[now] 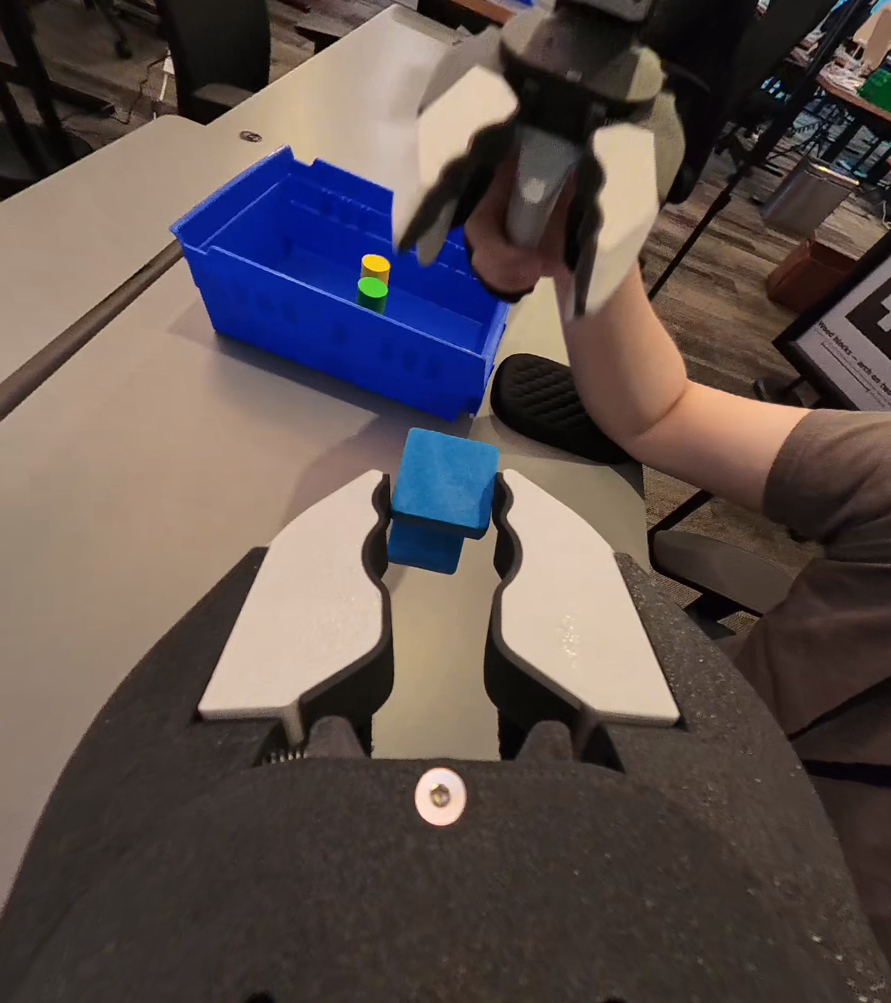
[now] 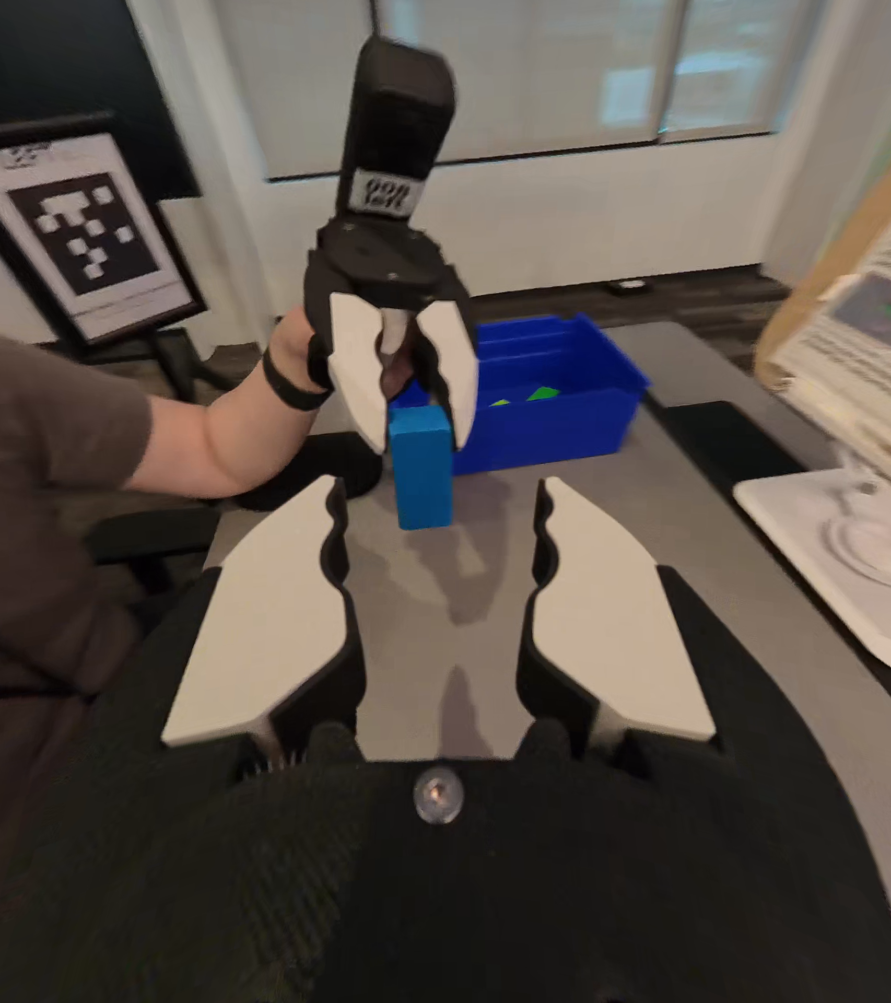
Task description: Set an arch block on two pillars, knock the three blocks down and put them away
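A blue block (image 2: 421,472) stands on end on the grey table (image 2: 622,521). My left gripper (image 1: 440,488) is shut on its top, a finger on each side. The block (image 1: 443,483) fills the gap between the fingertips in the left wrist view. The left gripper also shows in the right wrist view (image 2: 419,445). My right gripper (image 2: 439,486) is open and empty, a little short of the block. In the left wrist view it hangs blurred above the bin's right end (image 1: 497,282). A blue bin (image 1: 324,336) behind the block holds a yellow cylinder (image 1: 375,268) and a green cylinder (image 1: 371,293).
The bin (image 2: 541,434) lies just beyond the block. A black padded rest (image 1: 546,407) sits under the person's forearm (image 1: 649,401). A framed board with a black-and-white pattern (image 2: 85,239) stands off the table. A white stand base (image 2: 839,570) is at the table's right. There is about 8 centimeters between the tips of the two grippers.
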Available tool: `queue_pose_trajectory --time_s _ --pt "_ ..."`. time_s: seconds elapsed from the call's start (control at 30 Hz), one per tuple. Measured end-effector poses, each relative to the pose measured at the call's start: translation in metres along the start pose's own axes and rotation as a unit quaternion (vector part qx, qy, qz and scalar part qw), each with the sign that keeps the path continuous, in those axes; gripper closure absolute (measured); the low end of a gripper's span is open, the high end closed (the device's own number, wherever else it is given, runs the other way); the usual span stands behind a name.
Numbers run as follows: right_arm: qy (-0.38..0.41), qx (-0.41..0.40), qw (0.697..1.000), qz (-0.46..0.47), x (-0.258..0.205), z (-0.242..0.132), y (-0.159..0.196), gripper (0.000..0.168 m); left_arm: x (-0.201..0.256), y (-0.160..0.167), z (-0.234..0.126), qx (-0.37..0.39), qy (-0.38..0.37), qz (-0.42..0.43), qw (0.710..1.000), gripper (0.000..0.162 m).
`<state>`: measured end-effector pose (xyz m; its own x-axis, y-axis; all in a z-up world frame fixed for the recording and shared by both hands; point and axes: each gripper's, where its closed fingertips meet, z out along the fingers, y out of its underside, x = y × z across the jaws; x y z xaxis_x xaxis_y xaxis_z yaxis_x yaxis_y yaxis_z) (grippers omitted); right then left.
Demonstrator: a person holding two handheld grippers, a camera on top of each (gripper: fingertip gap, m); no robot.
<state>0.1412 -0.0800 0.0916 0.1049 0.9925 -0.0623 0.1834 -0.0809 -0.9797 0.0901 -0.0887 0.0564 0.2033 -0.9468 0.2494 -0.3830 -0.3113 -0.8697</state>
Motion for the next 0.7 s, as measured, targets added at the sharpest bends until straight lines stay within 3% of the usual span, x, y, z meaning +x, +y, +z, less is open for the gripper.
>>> queue_pose_trajectory --time_s 0.23,0.33,0.4,0.47,0.57,0.63,0.7 --pt "0.004 -0.123 0.992 -0.031 -0.007 0.061 0.052 0.102 0.005 0.0 0.007 -0.005 -0.003 0.008 1.0 0.126" --pt "-0.031 -0.136 0.99 -0.014 -0.014 0.069 0.061 0.135 0.007 0.002 0.008 -0.008 0.003 0.009 1.0 0.126" --pt "-0.017 -0.148 0.989 -0.015 -0.008 0.064 0.062 0.135 0.008 -0.002 0.006 0.003 0.003 0.009 1.0 0.107" --pt "0.016 -0.165 0.986 -0.028 0.004 0.045 0.06 0.135 0.006 -0.004 -0.001 0.004 -0.009 0.008 1.0 0.085" --pt "0.135 -0.167 0.976 -0.016 0.043 -0.02 0.044 0.135 -0.005 -0.006 -0.02 0.005 -0.057 0.028 0.998 0.082" --pt "0.264 -0.205 0.942 0.02 0.082 -0.086 0.054 0.135 -0.013 -0.008 -0.033 0.008 -0.088 0.032 0.996 0.084" --pt "0.346 -0.275 0.891 0.099 0.103 -0.149 0.09 0.135 -0.016 -0.008 -0.043 0.008 -0.102 0.028 0.994 0.087"
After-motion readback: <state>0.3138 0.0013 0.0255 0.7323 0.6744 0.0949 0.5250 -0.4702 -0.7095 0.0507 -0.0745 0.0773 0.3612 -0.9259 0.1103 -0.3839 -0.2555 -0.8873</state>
